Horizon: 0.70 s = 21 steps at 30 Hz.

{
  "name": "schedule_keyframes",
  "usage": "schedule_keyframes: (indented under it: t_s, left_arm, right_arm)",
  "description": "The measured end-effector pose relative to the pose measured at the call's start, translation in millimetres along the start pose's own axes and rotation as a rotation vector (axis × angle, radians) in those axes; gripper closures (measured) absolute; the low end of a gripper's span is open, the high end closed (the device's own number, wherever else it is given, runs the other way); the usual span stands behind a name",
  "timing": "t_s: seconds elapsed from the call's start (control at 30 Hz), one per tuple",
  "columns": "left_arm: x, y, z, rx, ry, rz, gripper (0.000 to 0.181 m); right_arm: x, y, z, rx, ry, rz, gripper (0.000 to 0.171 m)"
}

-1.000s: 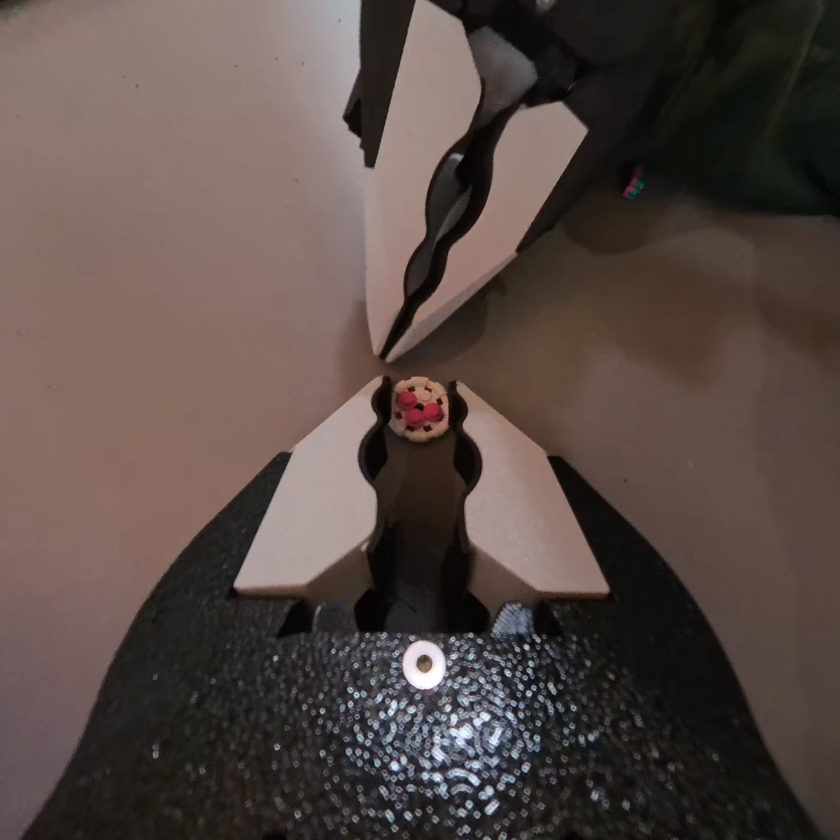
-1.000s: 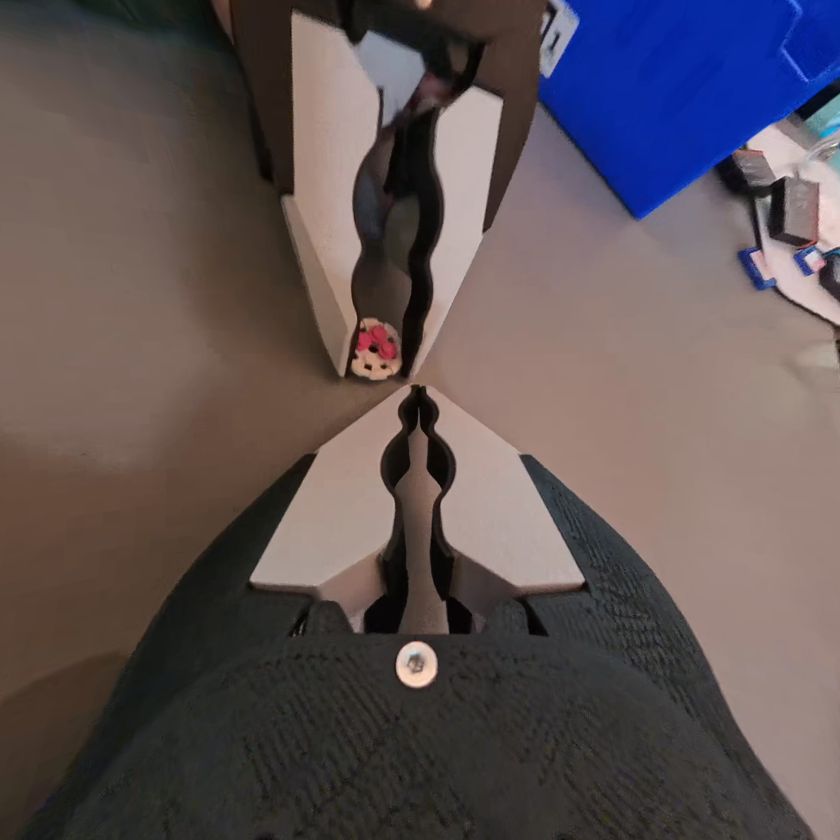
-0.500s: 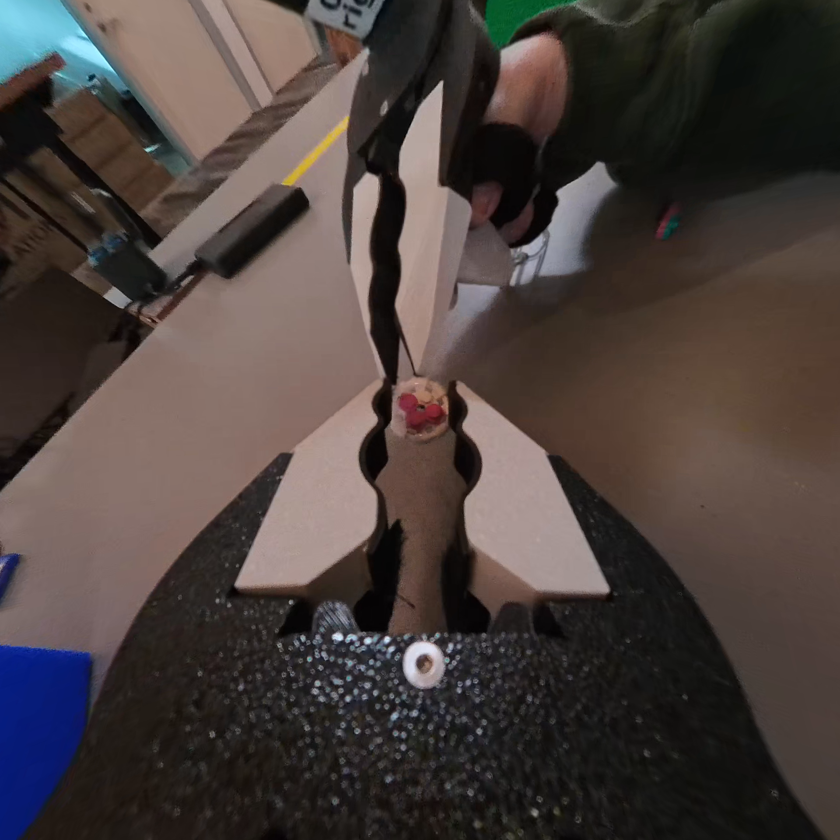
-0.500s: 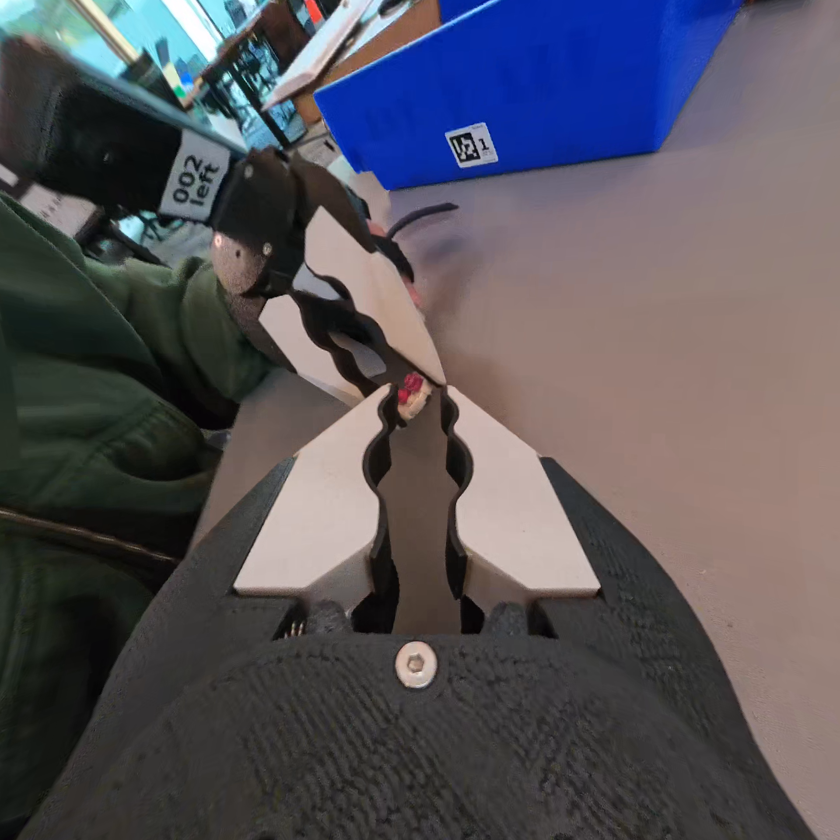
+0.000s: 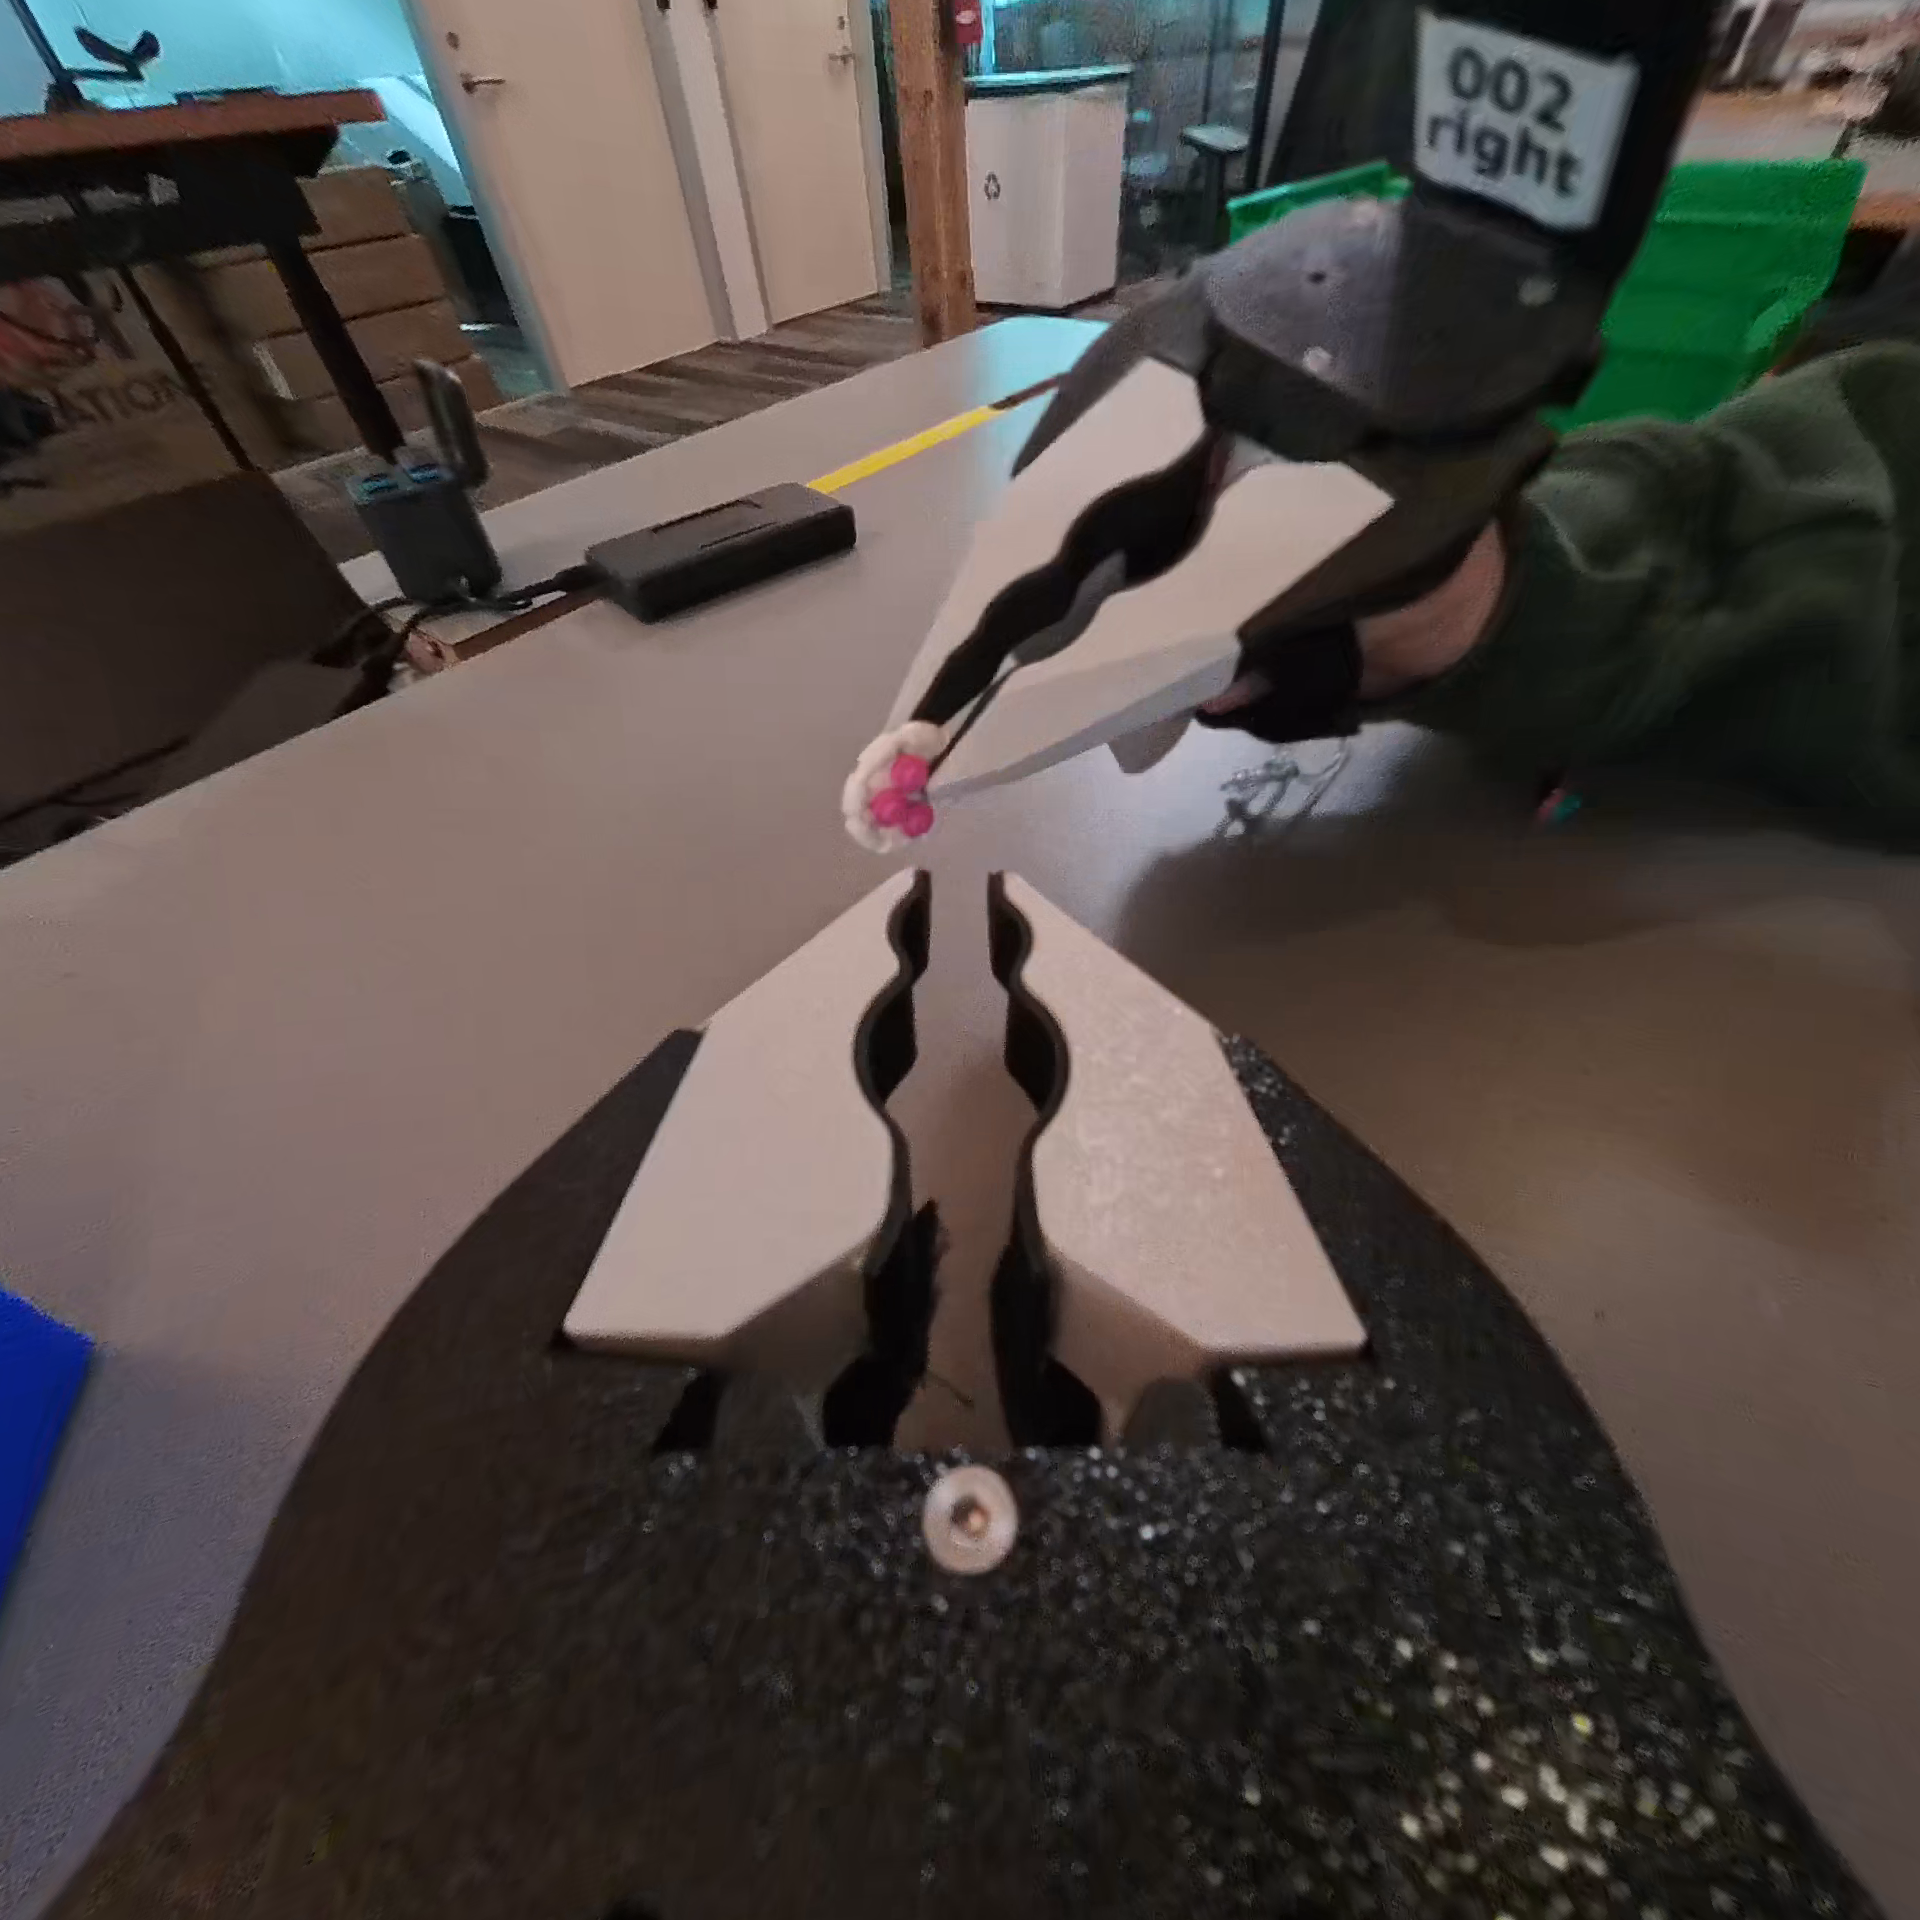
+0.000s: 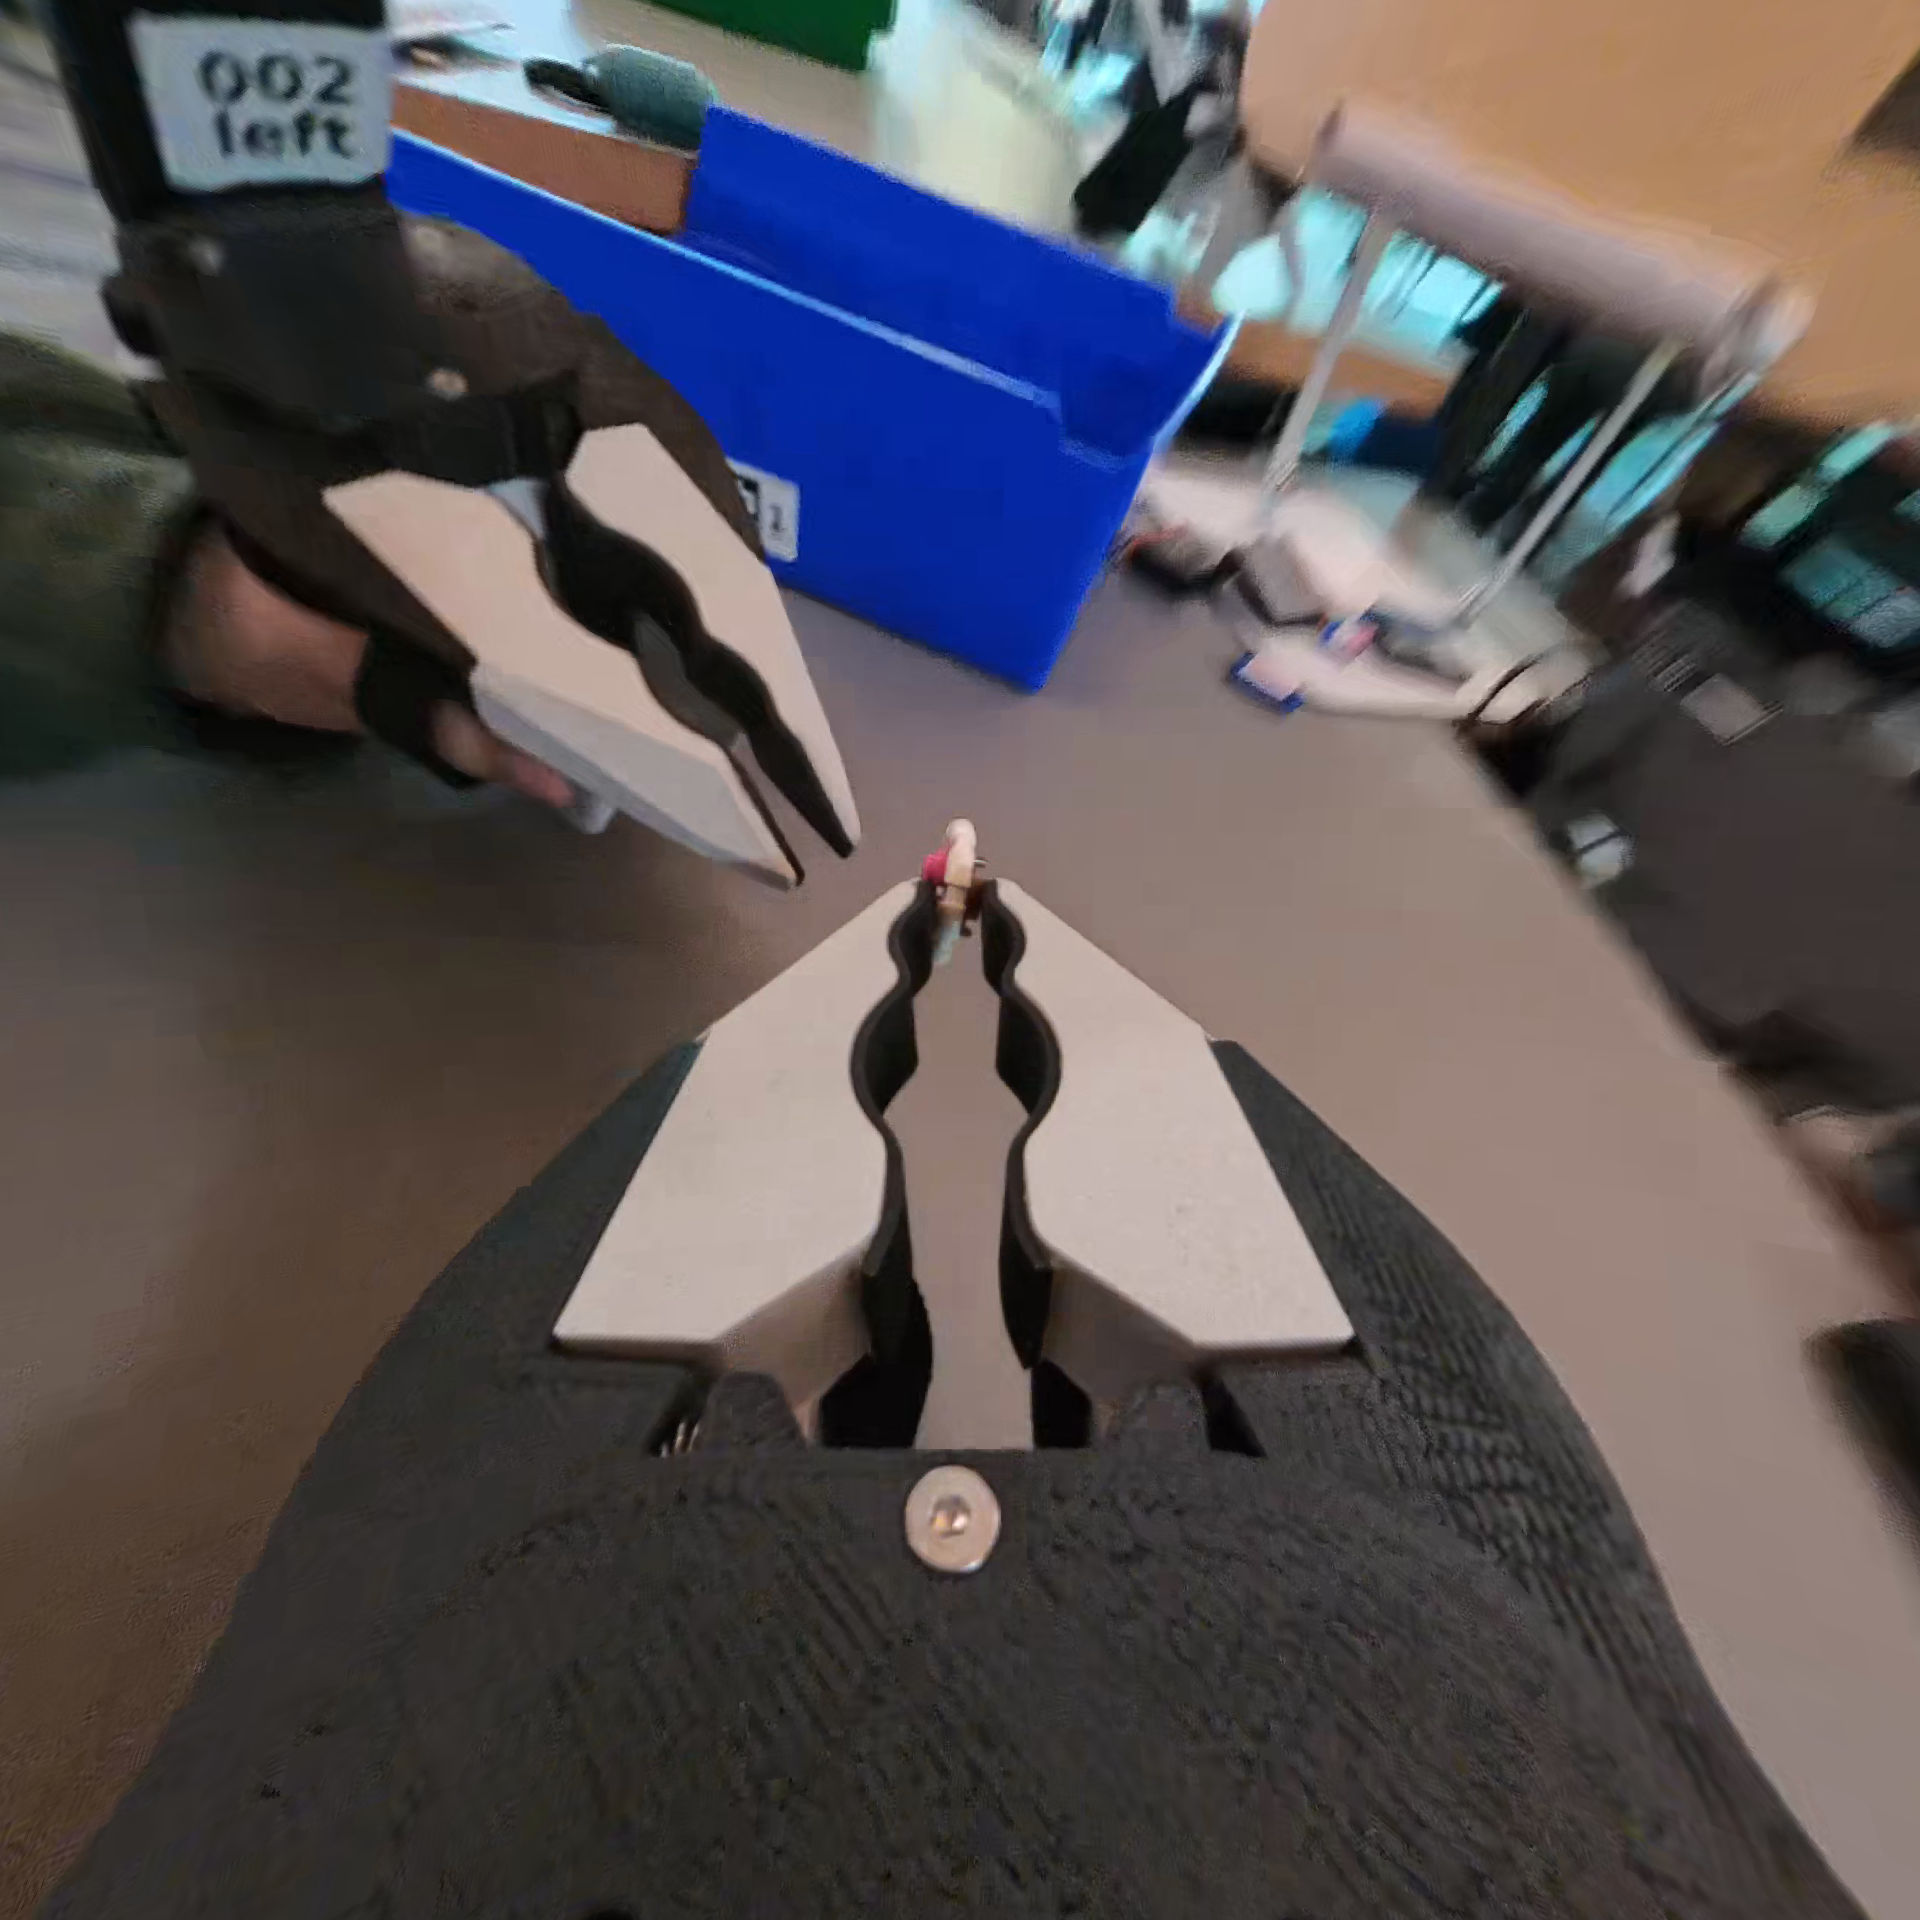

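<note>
The right tongs pinch a small white disc with pink beads at their tips, above the tabletop. The left tongs, slightly spread and apparently empty, sit just beside it.

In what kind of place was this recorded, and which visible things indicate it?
Probably an office or lab workspace: stacked cardboard boxes under a dark table, a white bin beside closed doors, and a blue plastic crate on the grey table.

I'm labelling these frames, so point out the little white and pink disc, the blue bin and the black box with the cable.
white and pink disc (image 5: 891,802), left wrist view, pink centre.
blue bin (image 6: 914,416), right wrist view, side wall.
black box (image 5: 722,549), left wrist view, top face.
</note>
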<state>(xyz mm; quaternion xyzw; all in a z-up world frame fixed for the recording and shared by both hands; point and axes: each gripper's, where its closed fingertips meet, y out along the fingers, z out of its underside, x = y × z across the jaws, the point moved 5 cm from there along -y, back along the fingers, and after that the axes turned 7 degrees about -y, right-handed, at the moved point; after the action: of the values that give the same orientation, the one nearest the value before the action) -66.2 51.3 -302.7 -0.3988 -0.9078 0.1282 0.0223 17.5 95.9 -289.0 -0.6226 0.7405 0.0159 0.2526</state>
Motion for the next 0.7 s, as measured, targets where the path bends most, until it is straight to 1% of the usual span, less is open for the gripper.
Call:
schedule_keyframes:
  t_s: [0.07, 0.17, 0.27, 0.37, 0.47, 0.5, 0.57, 0.6, 0.67, 0.7]
  left_arm:
    - [3, -2, -3, -0.043, -0.061, 0.015, 0.173]
    - [4, -9, -11, -0.117, -0.056, 0.006, 0.17]
    - [-1, -14, -18, -0.181, -0.018, 0.031, 0.172]
    - [-1, -14, -19, -0.208, -0.082, 0.082, 0.173]
    - [5, -16, -20, -0.246, -0.187, 0.13, 0.163]
    - [5, -17, -21, -0.268, -0.221, 0.165, 0.158]
    - [5, -18, -23, -0.293, -0.277, 0.227, 0.152]
    - [5, -18, -23, -0.293, -0.295, 0.251, 0.153]
    - [2, -17, -22, -0.289, -0.307, 0.303, 0.168]
    - [1, -17, -22, -0.299, -0.303, 0.306, 0.173]
  right_arm:
    - [7, -2, -9, -0.063, -0.121, 0.05, 0.164]
    - [11, -5, -15, -0.115, -0.187, 0.118, 0.164]
    - [10, -6, -15, -0.137, -0.231, 0.175, 0.164]
    - [13, -9, -19, -0.181, -0.345, 0.252, 0.164]
    - [21, -10, -22, -0.212, -0.426, 0.259, 0.164]
    - [23, -10, -22, -0.214, -0.44, 0.252, 0.164]
    - [26, -9, -22, -0.22, -0.453, 0.237, 0.164]
    - [27, -8, -22, -0.226, -0.454, 0.225, 0.164]
    - [29, -9, -22, -0.243, -0.448, 0.207, 0.164]
    - [30, -10, -23, -0.25, -0.444, 0.2, 0.163]
